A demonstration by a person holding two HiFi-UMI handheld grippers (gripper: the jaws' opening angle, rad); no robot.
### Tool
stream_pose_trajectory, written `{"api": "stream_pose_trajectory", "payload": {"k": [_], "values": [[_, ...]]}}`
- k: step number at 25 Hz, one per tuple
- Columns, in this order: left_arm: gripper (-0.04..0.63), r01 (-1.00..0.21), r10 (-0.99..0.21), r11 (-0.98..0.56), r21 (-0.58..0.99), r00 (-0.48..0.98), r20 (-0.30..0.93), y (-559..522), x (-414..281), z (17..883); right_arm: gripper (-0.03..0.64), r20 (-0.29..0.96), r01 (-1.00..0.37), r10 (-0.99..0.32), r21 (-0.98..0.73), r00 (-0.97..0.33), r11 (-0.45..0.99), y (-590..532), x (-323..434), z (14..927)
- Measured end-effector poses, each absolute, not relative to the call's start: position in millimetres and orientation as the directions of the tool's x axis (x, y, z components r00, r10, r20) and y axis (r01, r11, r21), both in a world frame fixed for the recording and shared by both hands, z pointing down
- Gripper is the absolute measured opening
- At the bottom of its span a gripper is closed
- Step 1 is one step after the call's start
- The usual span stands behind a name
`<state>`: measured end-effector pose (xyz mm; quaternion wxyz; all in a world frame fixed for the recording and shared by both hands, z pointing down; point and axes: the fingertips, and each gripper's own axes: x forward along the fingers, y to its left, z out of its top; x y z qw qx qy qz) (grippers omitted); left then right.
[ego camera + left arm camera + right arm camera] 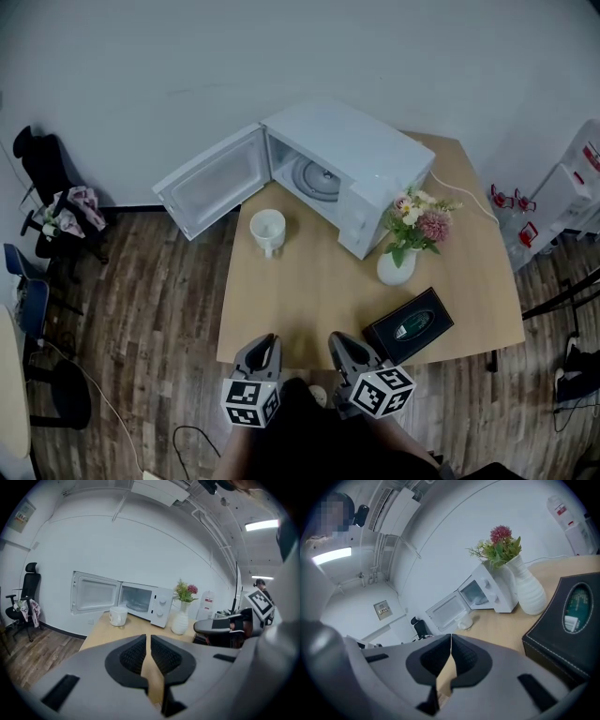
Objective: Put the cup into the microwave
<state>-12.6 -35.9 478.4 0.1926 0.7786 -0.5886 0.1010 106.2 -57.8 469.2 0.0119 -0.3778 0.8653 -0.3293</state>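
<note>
White ceramic cup sits upright on light wood table, just in front of white microwave w/ door swung open. Grey left gripper & right gripper at near table edge, both jaws closed, nothing held.

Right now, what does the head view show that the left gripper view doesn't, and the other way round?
Only the head view: the black-and-white marker cube on the left gripper, and the white power cable trailing over the light wooden table. Only the left gripper view: the lit ceiling light strip, and that gripper's jaws, shut on nothing. Both: the white ceramic cup standing before the white microwave, its door open, the white vase of flowers, the right gripper and the black office chair.
</note>
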Motion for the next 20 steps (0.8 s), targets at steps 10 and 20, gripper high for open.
{"api": "stream_pose_trajectory", "payload": {"k": [10,20], "values": [[0.158,-0.958,-0.863,-0.229,0.175,0.283,0.419,-23,-11,483,-0.006,0.229,-0.647,-0.682,-0.614,-0.694,0.452,-44,118,477],[0.393,-0.977,-0.905,-0.118,0.175,0.179,0.387,-76,-32,484,-0.006,0.248,-0.664,-0.696,-0.616,-0.674,0.423,-63,115,479]]}}
